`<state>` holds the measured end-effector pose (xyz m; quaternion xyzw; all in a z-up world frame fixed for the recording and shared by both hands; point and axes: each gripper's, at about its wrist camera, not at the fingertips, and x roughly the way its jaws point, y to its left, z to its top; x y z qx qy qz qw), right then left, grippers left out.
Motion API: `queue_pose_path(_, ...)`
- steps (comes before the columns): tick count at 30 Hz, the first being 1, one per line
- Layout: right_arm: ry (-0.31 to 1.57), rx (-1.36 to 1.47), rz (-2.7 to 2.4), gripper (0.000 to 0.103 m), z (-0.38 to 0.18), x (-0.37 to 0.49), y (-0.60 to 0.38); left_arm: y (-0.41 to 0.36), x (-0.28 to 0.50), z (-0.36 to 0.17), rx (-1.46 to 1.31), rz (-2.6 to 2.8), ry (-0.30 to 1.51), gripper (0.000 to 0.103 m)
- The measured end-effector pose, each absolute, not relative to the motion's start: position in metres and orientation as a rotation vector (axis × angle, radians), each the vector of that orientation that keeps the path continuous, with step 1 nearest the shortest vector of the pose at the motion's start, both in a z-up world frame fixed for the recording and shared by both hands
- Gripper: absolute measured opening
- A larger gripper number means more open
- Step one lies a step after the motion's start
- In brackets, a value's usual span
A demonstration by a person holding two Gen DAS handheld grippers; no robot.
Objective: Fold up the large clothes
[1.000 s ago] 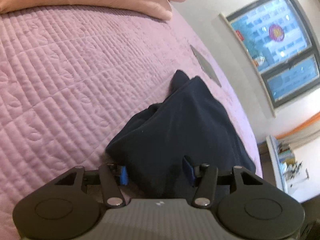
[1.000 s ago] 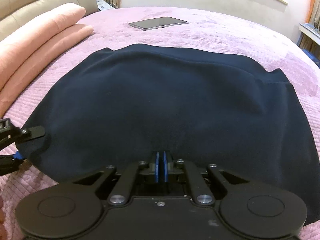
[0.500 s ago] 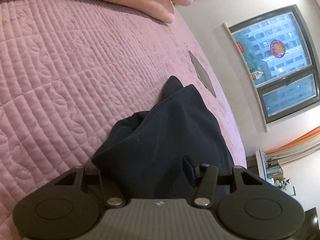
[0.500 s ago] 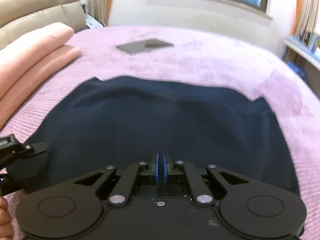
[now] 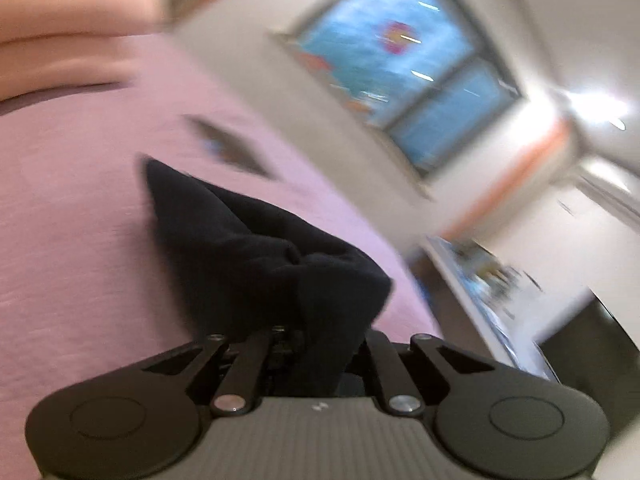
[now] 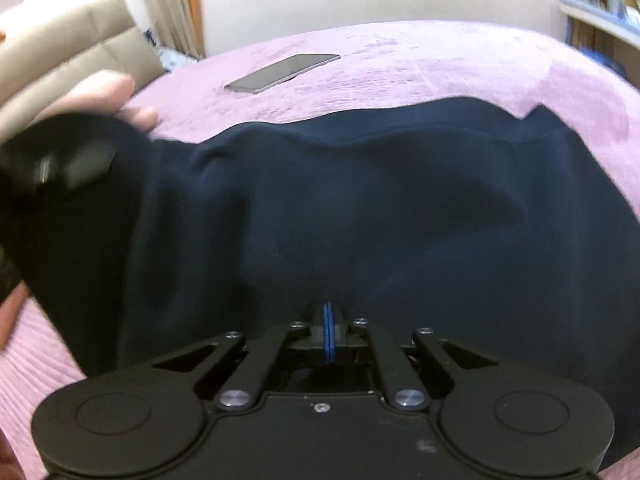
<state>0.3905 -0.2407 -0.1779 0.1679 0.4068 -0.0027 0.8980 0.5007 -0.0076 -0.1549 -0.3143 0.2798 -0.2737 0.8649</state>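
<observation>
Our left hand-held gripper (image 5: 316,344) has just been closing and now clenches a bunched fold of the dark navy garment (image 6: 380,216), lifted off the bed (image 6: 400,64). Our right hand-held gripper (image 6: 328,334) is clenched too, its blue pads pressed together at the garment's near edge; whether cloth sits between them we cannot tell. The garment lies spread across the middle of the pink quilted bed. A phone (image 6: 282,73) rests beyond it, toward the far edge.
</observation>
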Motion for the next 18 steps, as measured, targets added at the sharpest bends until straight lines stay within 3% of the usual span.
queue_pose_path(9, 0.8, 0.64, -0.088, 0.001, -0.163, 0.342, -0.341, -0.162, 0.501, -0.134, -0.459, -1.061, 0.666, 0.007)
queue_pose_path(12, 0.783, 0.637, -0.176, 0.004, -0.159, 0.318, -0.384, -0.2, 0.501, -0.15, -0.428, -1.117, 0.744, 0.007)
queue_pose_path(14, 0.814, 0.634, -0.233, 0.013, -0.166, 0.309, -0.408, -0.226, 0.504, -0.171, -0.382, -1.117, 0.824, 0.007)
queue_pose_path(18, 0.841, 0.697, -0.268, 0.014, -0.183, 0.286, -0.446, -0.261, 0.495, -0.197, -0.258, -1.098, 0.891, 0.008)
